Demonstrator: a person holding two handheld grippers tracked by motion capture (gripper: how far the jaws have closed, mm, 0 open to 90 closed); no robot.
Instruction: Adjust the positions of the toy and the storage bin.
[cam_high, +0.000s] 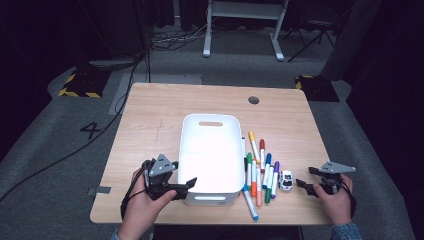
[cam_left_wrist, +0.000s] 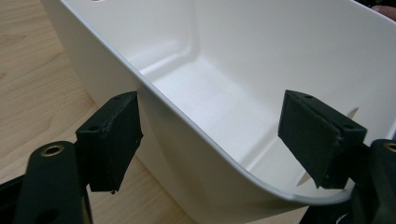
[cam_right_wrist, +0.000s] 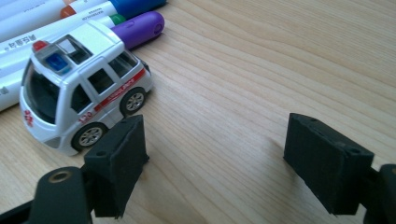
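Note:
A white plastic bin (cam_high: 183, 150) stands mid-table, nothing visible inside it. My left gripper (cam_high: 186, 186) is at its near left corner, open, straddling the bin wall (cam_left_wrist: 187, 154): one jaw is outside, the other inside, and the inner pad (cam_left_wrist: 317, 135) stands well off the wall. In the left gripper view my left gripper (cam_left_wrist: 210, 135) holds nothing. Right of the bin lie several coloured markers (cam_high: 260, 170) and a small white toy ambulance (cam_high: 286, 181). My right gripper (cam_high: 306, 181) rests open just right of the ambulance (cam_right_wrist: 79, 88), jaws empty, my right gripper (cam_right_wrist: 215, 158) over bare wood.
The wooden table (cam_high: 150, 115) has a round cable hole (cam_high: 254, 100) at the back right. A purple-capped marker (cam_right_wrist: 137, 25) lies just behind the ambulance. Beyond the table are grey floor, cables and a desk frame (cam_high: 242, 30).

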